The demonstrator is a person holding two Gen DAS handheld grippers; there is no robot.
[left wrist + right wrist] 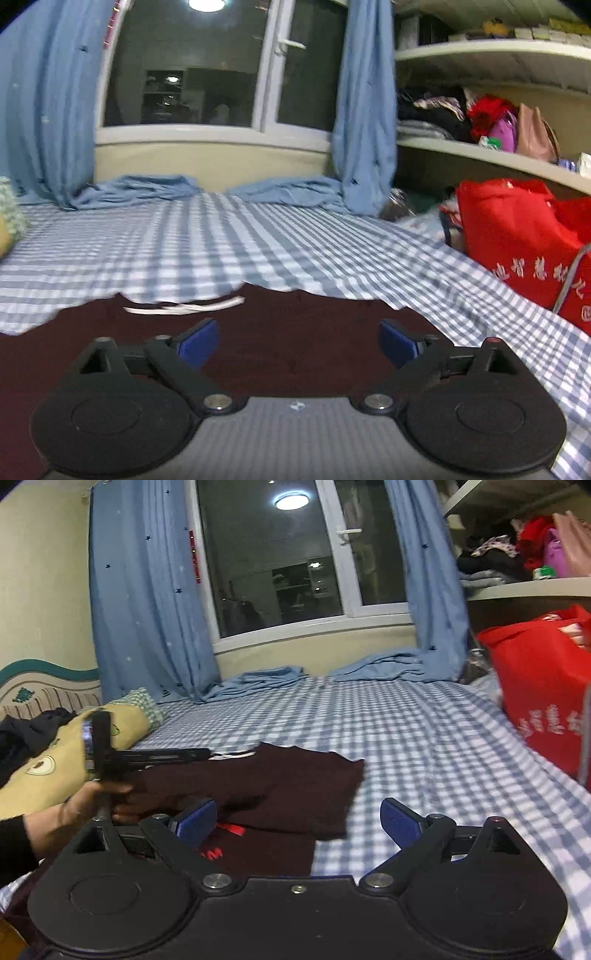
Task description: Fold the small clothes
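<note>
Dark maroon garment (280, 786) lies on the bed's blue-white checked sheet (424, 738), centre to 7 o'clock in the right wrist view. One layer is doubled over the rest, its free edge running toward 4 o'clock, so a fold looks done. A white neckline trim (184, 307) shows at the far edge, and red print (229, 829) peeks out near the camera.

Left gripper (297, 341): fingers spread wide, nothing between them, only maroon cloth beneath. My read is that it hangs low over the garment so it can pin or pinch the next edge.

Right gripper (297, 821): fingers also wide open, empty. The left blue pad (195, 821) sits over the cloth, the right one (399, 827) over bare sheet, so it straddles the garment's right edge. Likely lined up to take that edge or the folded flap's corner.

From the right wrist view, the person's hand (74, 812) holds the left gripper at 9 o'clock, its arm lying about level over the far side of the cloth.

Yellow pillow (55, 768) at 9 o'clock, red bag (535, 686) at 3 o'clock, both clear of the work area. Blue curtains (147, 609) pool on the sheet at 12 o'clock.

Judgement: mid-fold, with at least one more fold needed.
</note>
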